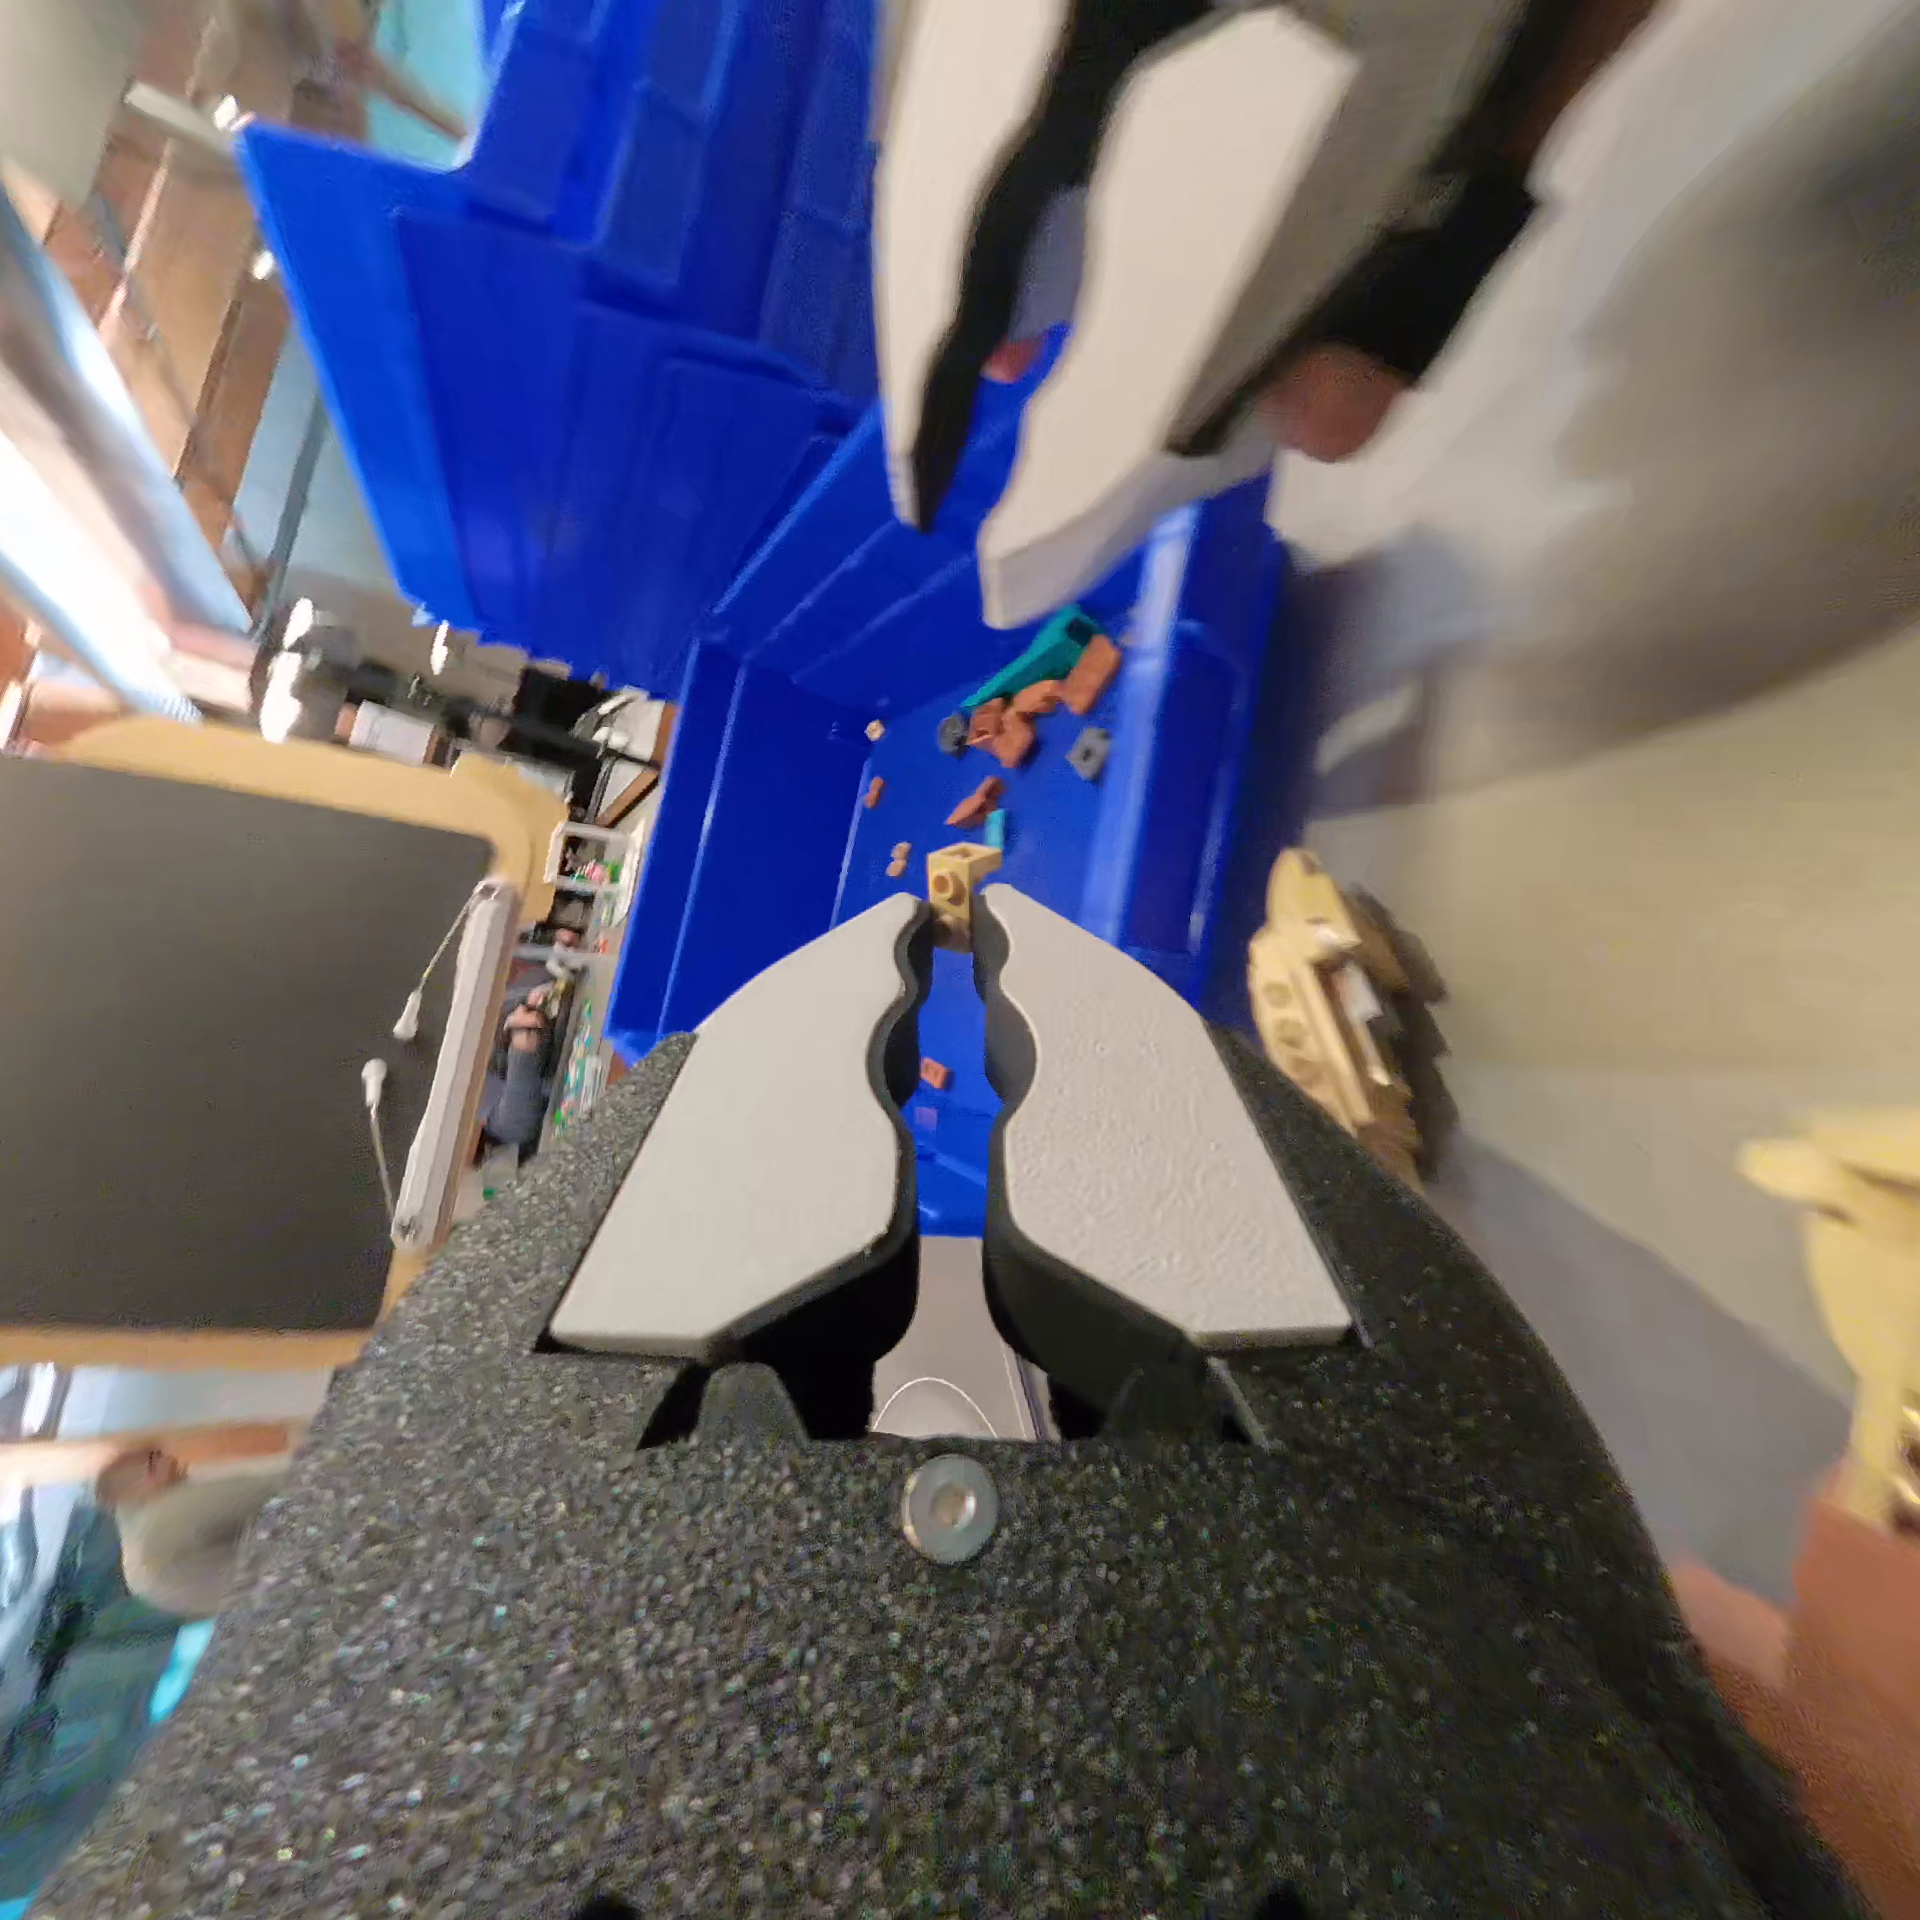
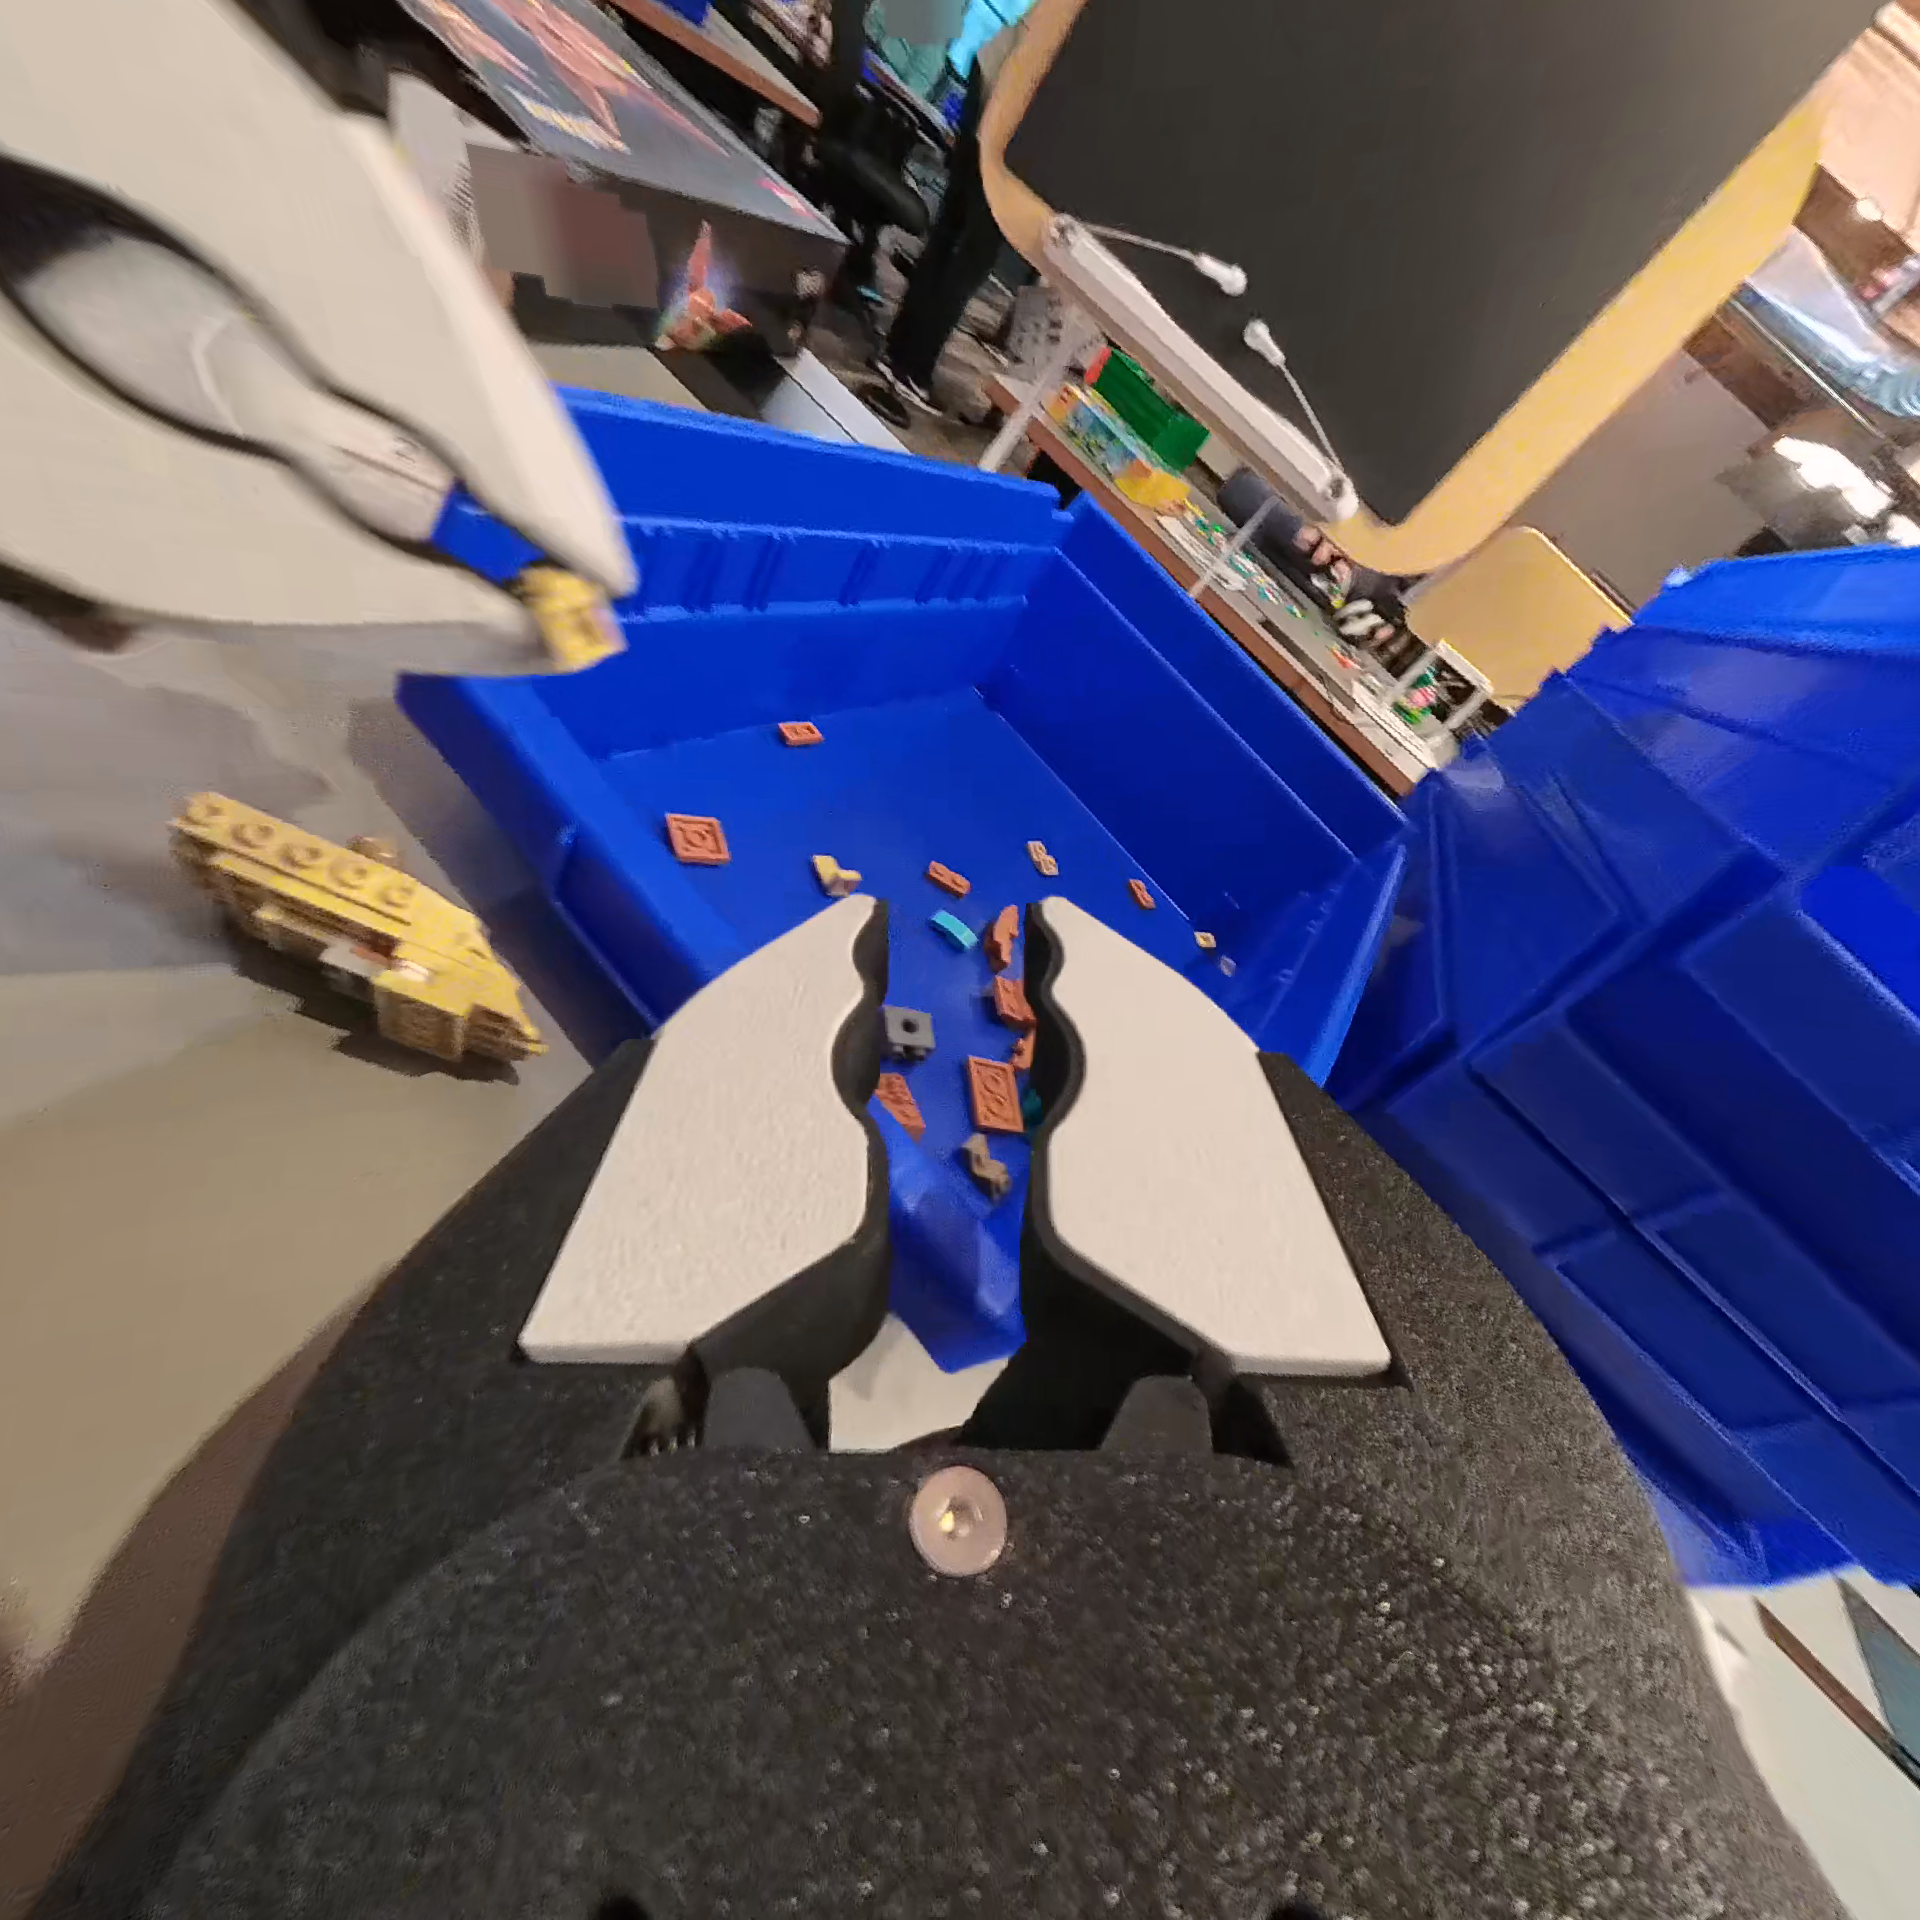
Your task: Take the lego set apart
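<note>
My left gripper (image 1: 953, 916) is shut on a small tan brick (image 1: 958, 883), which sticks out past its fingertips above a blue bin (image 1: 748, 831). The same gripper shows at the upper left of the right wrist view (image 2: 551, 613) with the tan brick (image 2: 566, 615) pinched at its tips. My right gripper (image 2: 956, 914) is open and empty, hovering over the blue bin (image 2: 831, 520), above loose red-brown, grey and teal pieces (image 2: 992, 1091) on the bin floor. It also shows at the top of the left wrist view (image 1: 956, 540).
A tan brick-built model (image 2: 343, 925) lies on the grey table left of the bin; it also shows in the left wrist view (image 1: 1320, 997). More blue bins (image 2: 1714, 987) stand to the right. A black board with a tan frame (image 2: 1351, 208) stands behind. Across from one pair of fingers to the other is roughly 8 centimeters.
</note>
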`<state>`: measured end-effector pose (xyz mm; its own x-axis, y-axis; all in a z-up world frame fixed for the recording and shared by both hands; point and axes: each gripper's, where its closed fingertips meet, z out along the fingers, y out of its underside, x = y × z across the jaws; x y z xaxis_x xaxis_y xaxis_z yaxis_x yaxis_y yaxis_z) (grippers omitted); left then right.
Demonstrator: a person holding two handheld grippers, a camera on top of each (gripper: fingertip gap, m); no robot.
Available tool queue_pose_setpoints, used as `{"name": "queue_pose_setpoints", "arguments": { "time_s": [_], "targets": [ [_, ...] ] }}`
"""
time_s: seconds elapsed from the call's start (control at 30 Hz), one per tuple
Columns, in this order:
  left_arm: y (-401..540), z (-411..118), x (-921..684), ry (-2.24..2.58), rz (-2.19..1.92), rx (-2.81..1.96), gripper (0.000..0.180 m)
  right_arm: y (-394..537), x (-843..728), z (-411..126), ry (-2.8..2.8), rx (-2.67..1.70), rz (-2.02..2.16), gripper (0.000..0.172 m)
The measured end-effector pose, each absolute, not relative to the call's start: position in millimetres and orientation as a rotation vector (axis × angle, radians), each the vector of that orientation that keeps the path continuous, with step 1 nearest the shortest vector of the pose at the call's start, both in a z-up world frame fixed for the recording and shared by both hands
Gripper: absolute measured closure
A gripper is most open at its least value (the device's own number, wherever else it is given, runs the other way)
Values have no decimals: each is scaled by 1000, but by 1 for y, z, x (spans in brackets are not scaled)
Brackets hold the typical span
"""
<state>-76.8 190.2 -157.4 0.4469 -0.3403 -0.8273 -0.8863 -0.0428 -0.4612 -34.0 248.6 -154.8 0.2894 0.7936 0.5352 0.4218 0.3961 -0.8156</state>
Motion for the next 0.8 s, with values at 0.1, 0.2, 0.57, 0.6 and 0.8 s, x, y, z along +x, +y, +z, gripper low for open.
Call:
{"name": "queue_pose_setpoints", "arguments": {
  "time_s": [0.1, 0.2, 0.57, 0.6, 0.8],
  "targets": [
    [210, -152, -96, 976, 747, -1719, 173, 235, -39, -160, -1392, -1199, 403, 147],
    [222, -160, -114, 900, 839, -1850, 156, 221, -43, -173, -1479, -1175, 418, 146],
    [166, -189, -82, 1143, 199, -1968, 156, 189, -40, -213, -1779, -1153, 506, 146],
    [160, -198, -81, 1148, 135, -2026, 156, 189, -40, -215, -1785, -1155, 503, 147],
    [154, -230, -80, 1135, 84, -2176, 147, 187, -41, -222, -1808, -1167, 493, 147]
  ]
}}
